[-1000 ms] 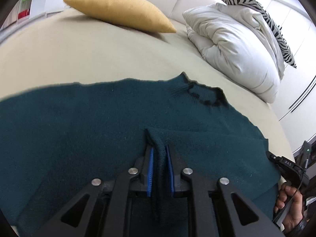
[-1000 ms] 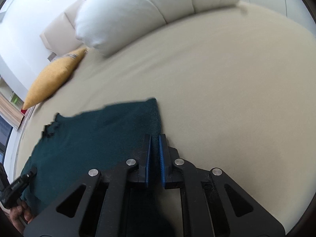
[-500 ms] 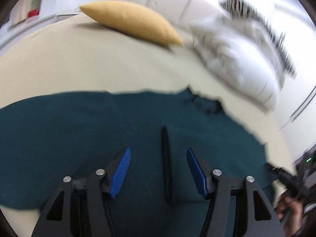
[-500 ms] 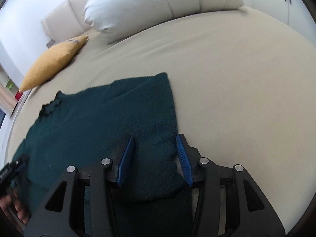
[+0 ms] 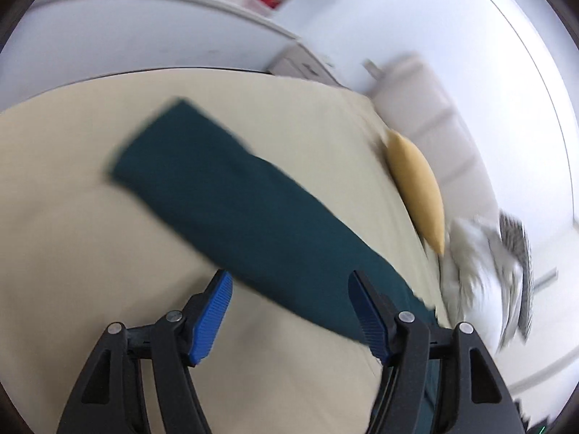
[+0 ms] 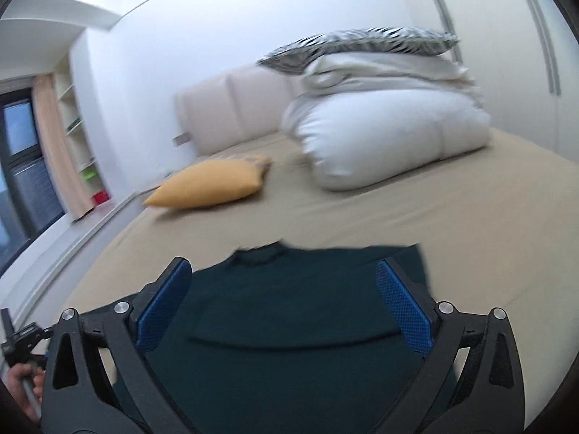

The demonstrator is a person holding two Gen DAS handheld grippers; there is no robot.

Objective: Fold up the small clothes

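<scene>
A dark green knitted sweater (image 6: 307, 307) lies flat on the beige bed (image 6: 488, 224), its collar toward the pillows. In the left wrist view one long sleeve (image 5: 246, 209) stretches away across the sheet. My left gripper (image 5: 293, 311) hovers over that sleeve's near end, jaws opening, pads off the cloth. My right gripper (image 6: 286, 307) hangs above the sweater's body, jaws opening wide with nothing pinched. Both views are blurred by motion.
A yellow cushion (image 6: 213, 184) and a stack of white duvet (image 6: 391, 137) with a zebra pillow (image 6: 362, 43) lie near the headboard. A hand with the other gripper's handle (image 6: 21, 340) shows at lower left. Shelves and a window stand left of the bed.
Both grippers let go of the sweater folds they pinched and spread their jaws. The left swung sideways to the outstretched sleeve; the right rose and drew back.
</scene>
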